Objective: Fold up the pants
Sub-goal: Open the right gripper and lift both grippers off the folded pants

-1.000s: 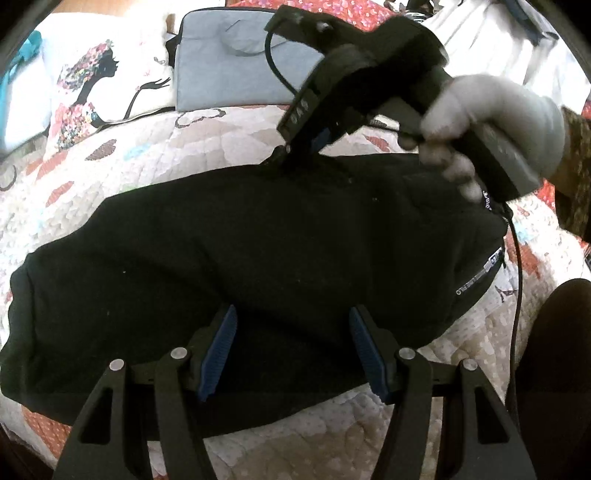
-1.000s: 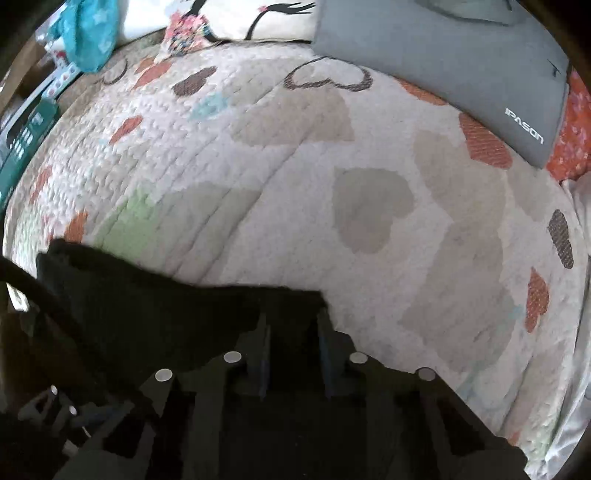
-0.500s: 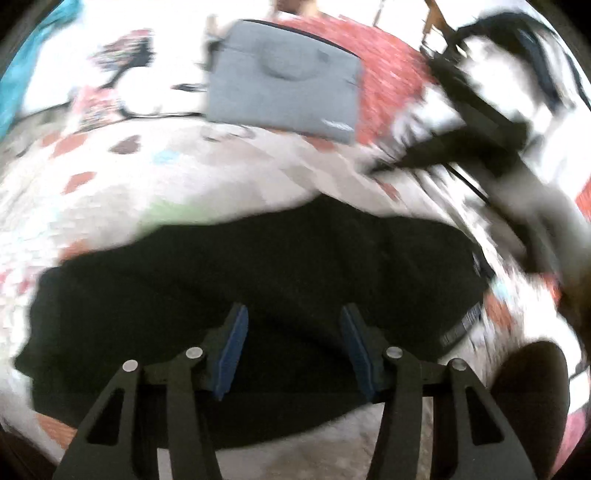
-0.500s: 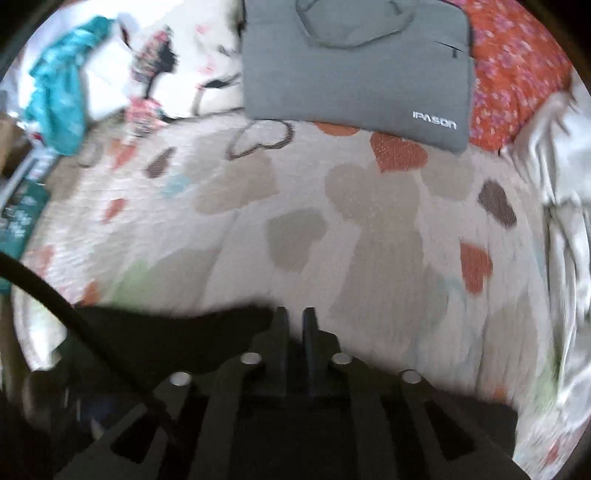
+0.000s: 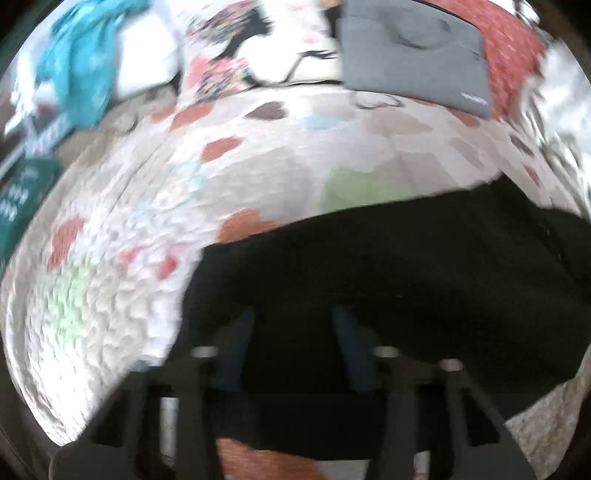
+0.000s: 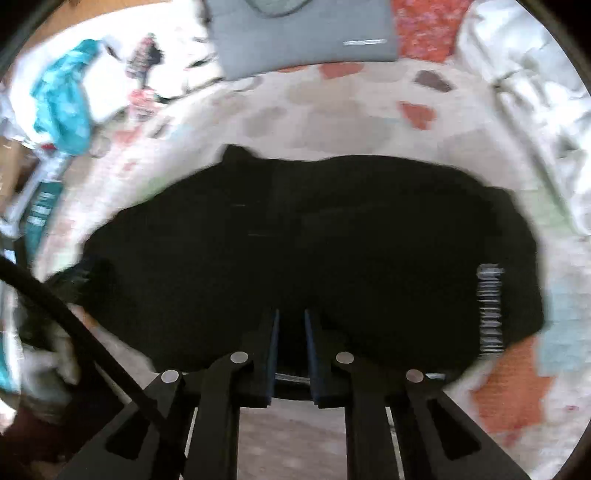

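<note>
fingers (image 6: 271,343) hover over black pants (image 6: 332,240) on heart-patterned quilt (image 5: 258,166).

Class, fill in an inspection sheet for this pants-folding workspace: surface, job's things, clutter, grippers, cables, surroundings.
Surface: heart-patterned quilt on a bed.
Job's things: black pants lying in a compact dark shape, white printed strip near one edge.
Clutter: grey laptop sleeve, teal cloth, pillow with a figure print.
Grippers: left gripper open over the pants, blurred; right gripper with a narrow gap between its fingers, nothing seen between them.
Cables: black cable crossing the lower left of the right wrist view.
Surroundings: red floral fabric, white bedding.
</note>
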